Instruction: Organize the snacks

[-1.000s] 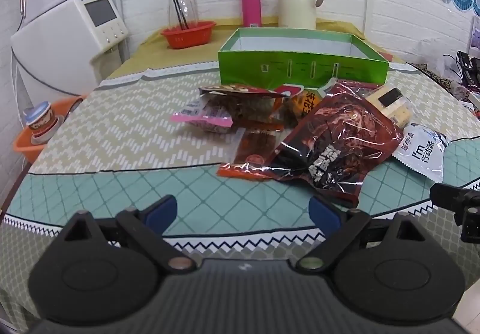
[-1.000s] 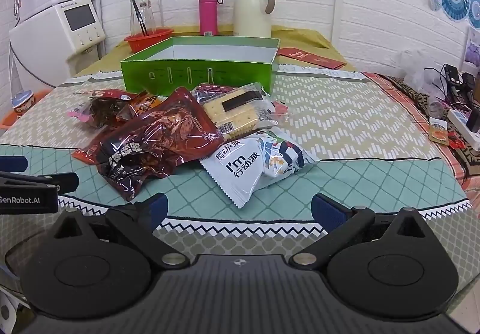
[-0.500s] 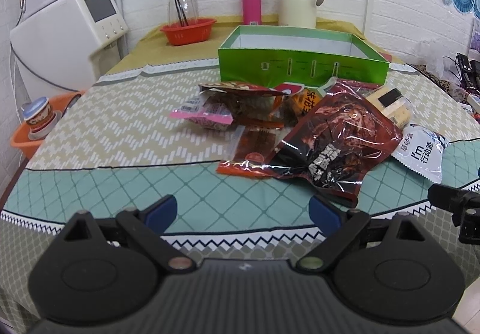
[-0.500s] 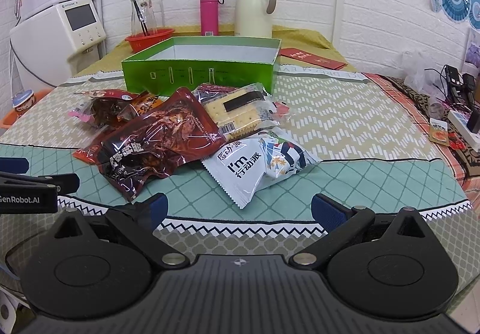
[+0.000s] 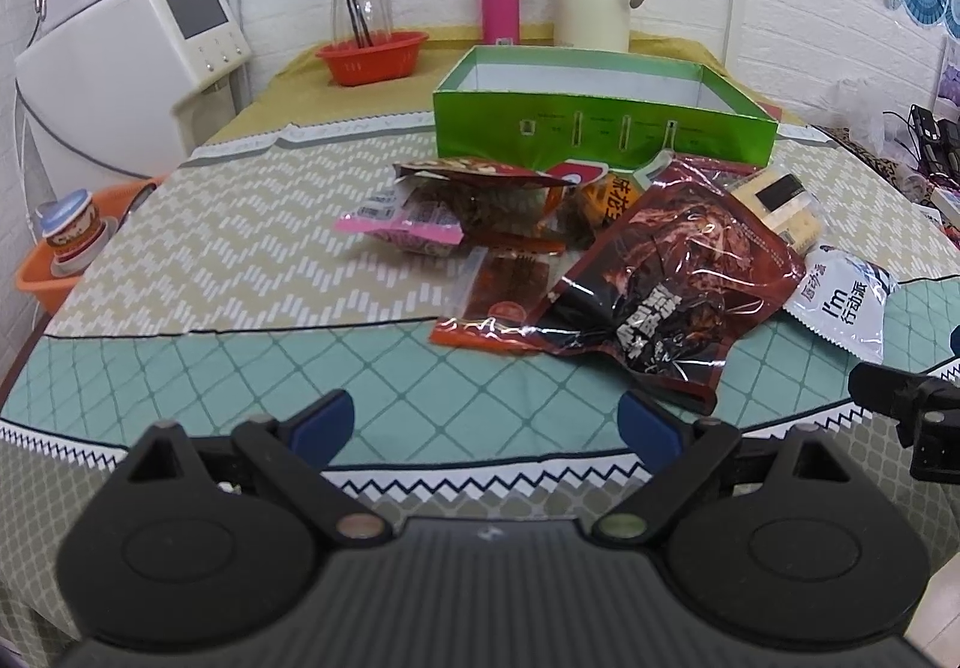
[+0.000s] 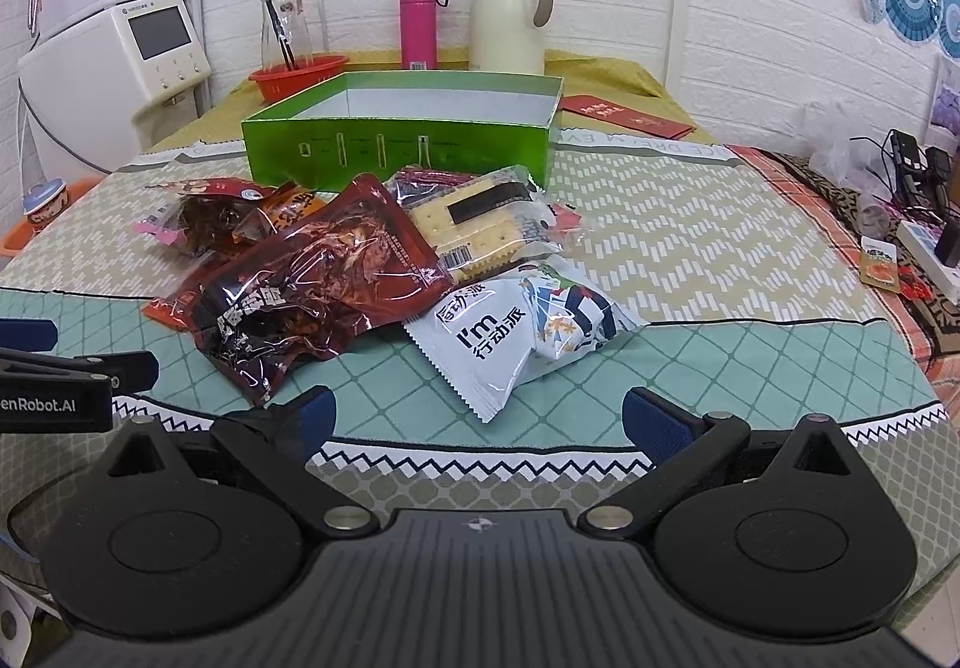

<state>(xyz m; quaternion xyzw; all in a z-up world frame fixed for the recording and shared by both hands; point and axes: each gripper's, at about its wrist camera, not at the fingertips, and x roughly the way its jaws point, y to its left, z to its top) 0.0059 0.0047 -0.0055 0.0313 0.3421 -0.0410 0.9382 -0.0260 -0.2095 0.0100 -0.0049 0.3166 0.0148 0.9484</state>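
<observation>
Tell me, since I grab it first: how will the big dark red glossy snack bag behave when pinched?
The dark red bag looks crinkly and glossy, so it is probably floppy and may slip between fingers. It overlaps the cracker pack and lies against the white pouch, so lifting it may drag those. Both grippers are open and apart from it.

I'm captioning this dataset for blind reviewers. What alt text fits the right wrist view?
Open right hand-held gripper hovers at the table edge before a pile of snack packets: a dark red bag, a white packet and crackers. An open green box stands behind them.
</observation>
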